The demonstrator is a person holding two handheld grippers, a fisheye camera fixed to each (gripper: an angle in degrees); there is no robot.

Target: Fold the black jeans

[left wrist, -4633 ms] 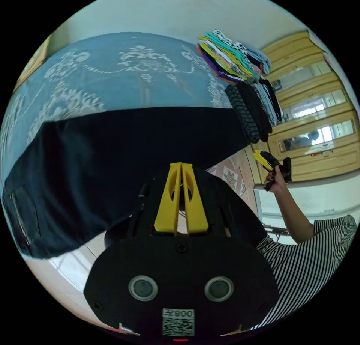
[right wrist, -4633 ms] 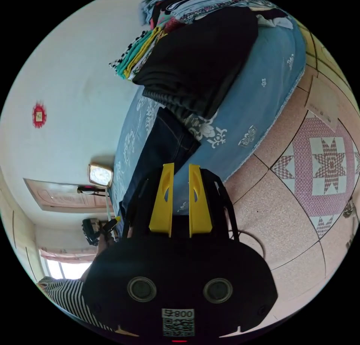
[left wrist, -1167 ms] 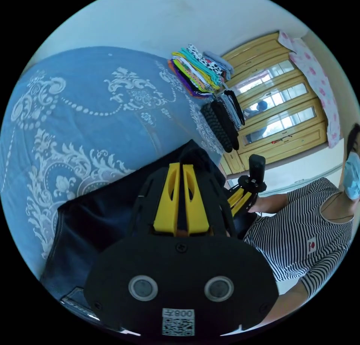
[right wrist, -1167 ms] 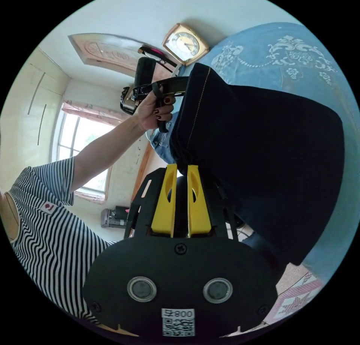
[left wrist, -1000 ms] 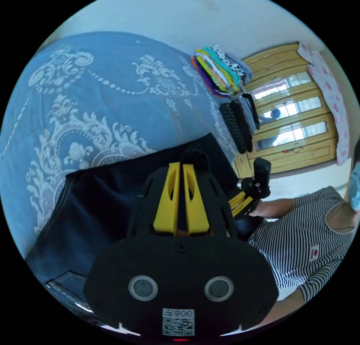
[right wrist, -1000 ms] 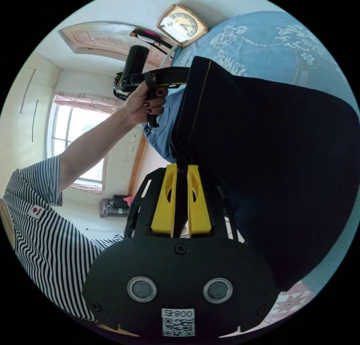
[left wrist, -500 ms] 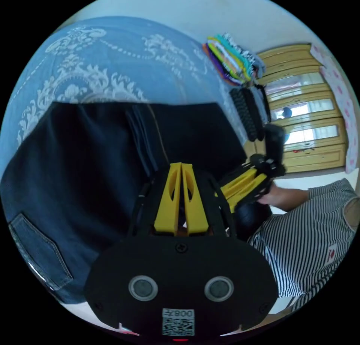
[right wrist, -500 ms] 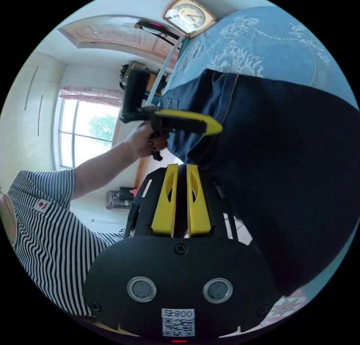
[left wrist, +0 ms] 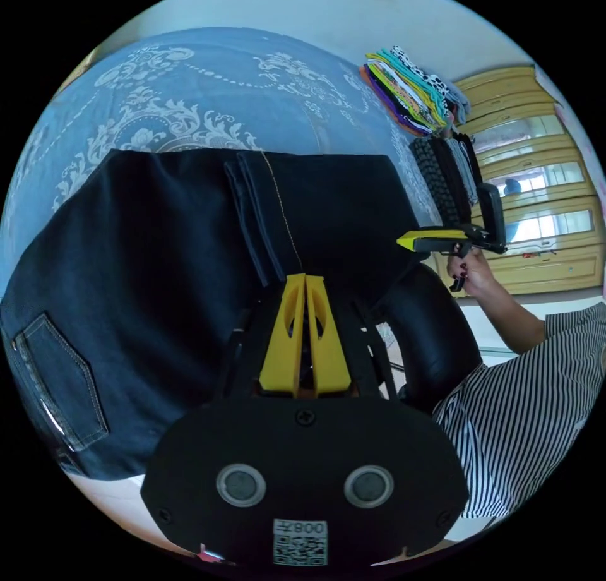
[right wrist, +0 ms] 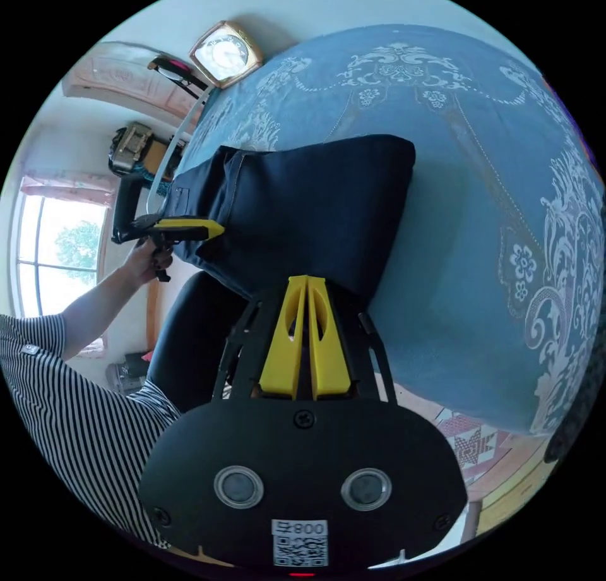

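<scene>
Jeans [left wrist: 158, 259] lie folded over on the blue bedspread [right wrist: 480, 183] near its edge; squaring may remain. Left gripper [left wrist: 305, 281] and right gripper [right wrist: 307, 282] sit pinched together, holding nothing, just off the cloth.

The black jeans [left wrist: 189, 252] lie folded on the blue bedspread [left wrist: 208, 95], hems on top, a back pocket showing.

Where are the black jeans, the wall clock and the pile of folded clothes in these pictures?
black jeans [left wrist: 158, 259]: left gripper view, on the broad dark denim panel.
wall clock [right wrist: 225, 53]: right gripper view, on the clock's pale face.
pile of folded clothes [left wrist: 410, 91]: left gripper view, on the coloured layered edges.
</scene>
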